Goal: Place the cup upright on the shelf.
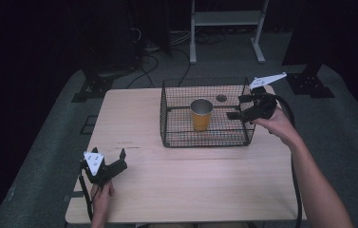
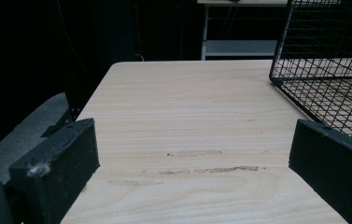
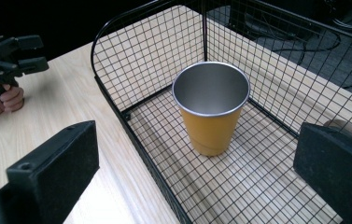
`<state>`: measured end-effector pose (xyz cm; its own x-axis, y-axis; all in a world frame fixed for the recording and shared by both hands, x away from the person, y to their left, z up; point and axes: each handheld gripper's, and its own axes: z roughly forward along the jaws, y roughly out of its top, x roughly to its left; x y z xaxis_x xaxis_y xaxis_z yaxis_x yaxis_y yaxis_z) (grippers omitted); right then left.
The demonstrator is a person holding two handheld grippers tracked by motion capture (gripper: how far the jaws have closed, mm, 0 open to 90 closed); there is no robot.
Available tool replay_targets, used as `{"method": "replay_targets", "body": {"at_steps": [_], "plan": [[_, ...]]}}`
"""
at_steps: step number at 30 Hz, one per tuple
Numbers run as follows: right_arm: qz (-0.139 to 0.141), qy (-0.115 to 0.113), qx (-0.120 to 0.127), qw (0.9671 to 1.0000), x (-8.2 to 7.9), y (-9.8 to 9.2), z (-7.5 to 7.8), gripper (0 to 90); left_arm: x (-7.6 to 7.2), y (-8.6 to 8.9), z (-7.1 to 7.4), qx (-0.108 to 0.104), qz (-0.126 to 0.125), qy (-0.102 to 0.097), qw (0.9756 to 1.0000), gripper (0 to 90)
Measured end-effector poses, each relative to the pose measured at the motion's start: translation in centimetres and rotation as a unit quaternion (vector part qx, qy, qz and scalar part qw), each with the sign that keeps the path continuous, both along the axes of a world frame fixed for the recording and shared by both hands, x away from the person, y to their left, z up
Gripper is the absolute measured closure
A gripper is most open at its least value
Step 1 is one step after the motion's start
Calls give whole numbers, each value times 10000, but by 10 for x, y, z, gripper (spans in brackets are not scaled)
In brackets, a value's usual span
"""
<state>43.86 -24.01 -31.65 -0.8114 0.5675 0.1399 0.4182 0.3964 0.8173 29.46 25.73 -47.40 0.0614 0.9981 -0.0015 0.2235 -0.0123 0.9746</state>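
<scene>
Your left claw [image 1: 115,160] sits low over the near left part of the surface [image 1: 181,180], well apart from the wire basket [image 1: 176,140]. Its two black jaws are spread wide with nothing between them, and you can see bare wood in the gap in the left gripper view. From there, the basket's corner [image 2: 304,88] is ahead and off to one side.

The wire basket stands on the far half of the surface, a bit to the right of the middle. The orange cup [image 1: 201,114] stands upright inside the basket, near its middle. The cup is shiny and silver on the inside, and its mouth faces up.

Your right claw [image 1: 239,107] is at the right side of the basket, up over its right wall, pointing in toward the cup. Its jaws are wide apart too and hold nothing. In the right gripper view the orange cup [image 3: 211,109] sits between the two jaws but farther off, not touching them. A round hole [image 1: 221,98] in the surface shows behind the cup, under the basket's far side.
</scene>
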Motion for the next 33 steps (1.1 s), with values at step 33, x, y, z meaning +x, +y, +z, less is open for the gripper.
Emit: {"method": "replay_targets", "body": {"at_steps": [33], "plan": [[252, 9, 244, 9994, -46, -19, -39, 0, 0, -1, 0, 31, -24, 8, 10000, 8]]}}
